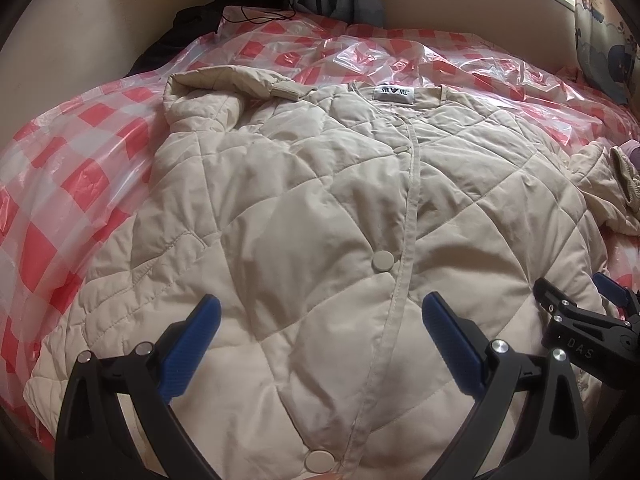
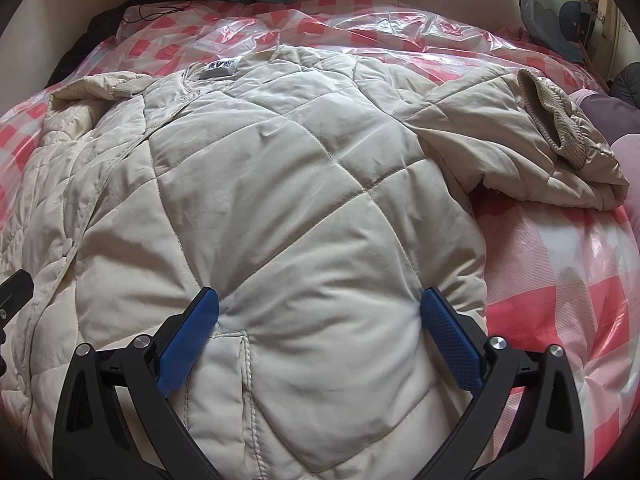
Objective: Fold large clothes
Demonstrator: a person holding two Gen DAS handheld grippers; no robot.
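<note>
A cream quilted jacket (image 1: 304,208) lies face up and buttoned on the bed, collar label at the far end. It also shows in the right wrist view (image 2: 288,184). Its left sleeve (image 1: 208,92) is folded in by the collar; its right sleeve (image 2: 532,136) with a knit cuff lies out to the right. My left gripper (image 1: 320,320) is open over the lower front by the button placket. My right gripper (image 2: 320,312) is open, its blue pads pressing into the puffy fabric of the lower right panel. The right gripper also shows in the left wrist view (image 1: 576,300).
A red-and-white checked plastic sheet (image 2: 552,280) covers the bed. Dark clothes and a cable (image 1: 224,4) lie at the far left corner. Patterned curtains (image 2: 560,4) hang at the back. A pink and purple item (image 2: 608,120) lies at the right edge.
</note>
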